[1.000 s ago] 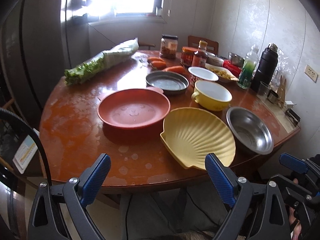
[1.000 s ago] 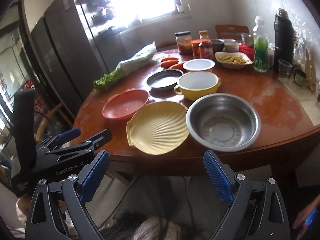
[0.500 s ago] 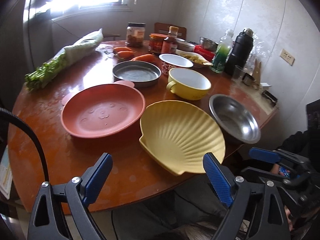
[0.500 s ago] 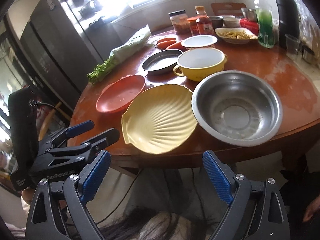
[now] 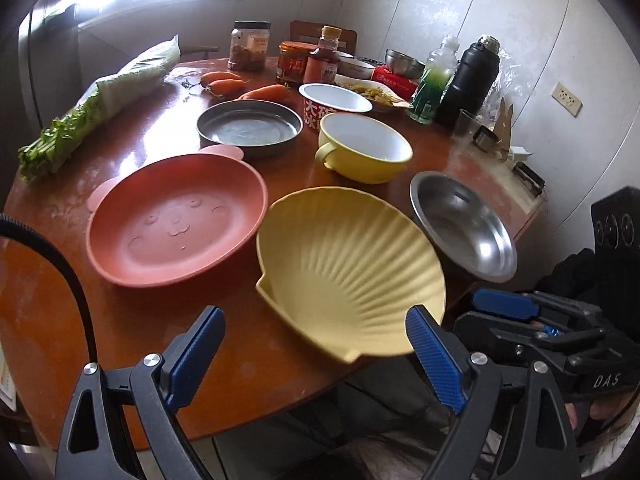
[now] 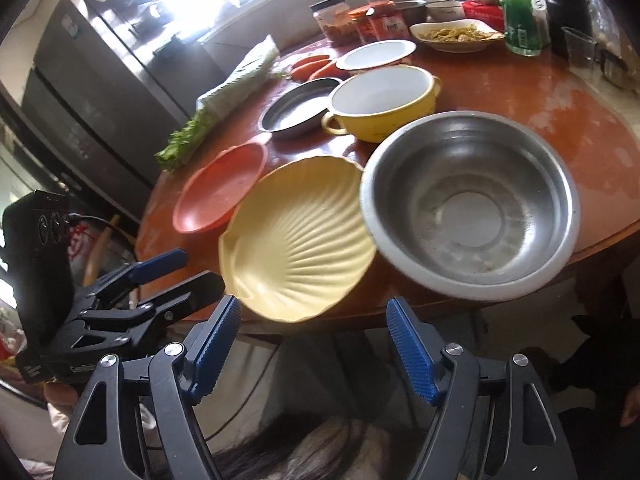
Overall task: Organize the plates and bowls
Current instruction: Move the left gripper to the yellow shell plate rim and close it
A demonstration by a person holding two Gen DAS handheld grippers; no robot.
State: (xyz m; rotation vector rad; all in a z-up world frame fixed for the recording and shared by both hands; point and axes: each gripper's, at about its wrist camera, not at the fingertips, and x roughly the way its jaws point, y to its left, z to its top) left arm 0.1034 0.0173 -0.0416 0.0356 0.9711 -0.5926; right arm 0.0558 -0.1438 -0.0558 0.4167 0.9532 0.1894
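Both grippers neared the shell plate [image 5: 352,264] at the table edge [image 5: 256,408], fingers wide (right's narrowing, empty)

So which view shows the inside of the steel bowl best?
The right wrist view: the steel bowl sits large and near, its flat bottom fully visible. The left wrist view shows it smaller, at a slant.

A round, glossy reddish-brown bench [image 5: 132,152] carries the dishes. Along its near edge lie a salmon bear-face plate [image 5: 176,220], a yellow shell-shaped dish [image 5: 348,268] overhanging the edge, and a steel bowl [image 5: 464,228]. Behind them sit a shallow steel pan [image 5: 250,128], a yellow handled bowl [image 5: 364,148], carrots [image 5: 240,86], bagged greens [image 5: 100,104], jars and bottles.
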